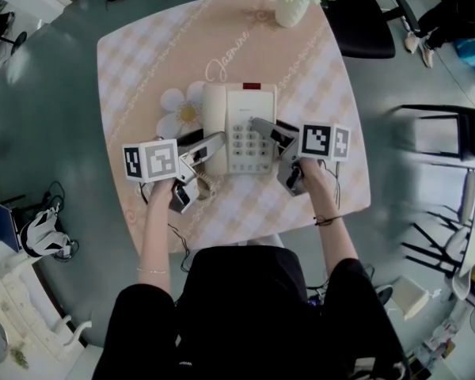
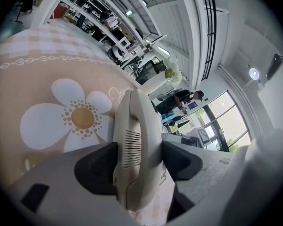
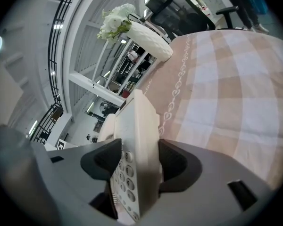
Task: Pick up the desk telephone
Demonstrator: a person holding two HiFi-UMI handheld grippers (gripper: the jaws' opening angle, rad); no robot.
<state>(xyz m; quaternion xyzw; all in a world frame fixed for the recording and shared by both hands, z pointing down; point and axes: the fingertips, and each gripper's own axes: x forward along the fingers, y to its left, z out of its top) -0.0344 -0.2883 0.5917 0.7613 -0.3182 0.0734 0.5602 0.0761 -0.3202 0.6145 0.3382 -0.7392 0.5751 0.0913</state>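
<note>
worktop (image 1: 142, 62): desk telephone (image 1: 249, 129) at centre | left gripper (image 2: 139, 161) at its 9 o'clock, fingers (image 2: 96, 171) clamped on handset (image 2: 134, 126) | right gripper (image 3: 134, 166) at 3 o'clock, fingers (image 3: 179, 166) grasping keypad edge | handset grille only in left gripper view

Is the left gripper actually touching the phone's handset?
Touching. In the left gripper view, the left gripper has its pads pressed against both sides of the handset, no gap.

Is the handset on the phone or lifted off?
On: the handset lies in place along the left side of the telephone.
</note>
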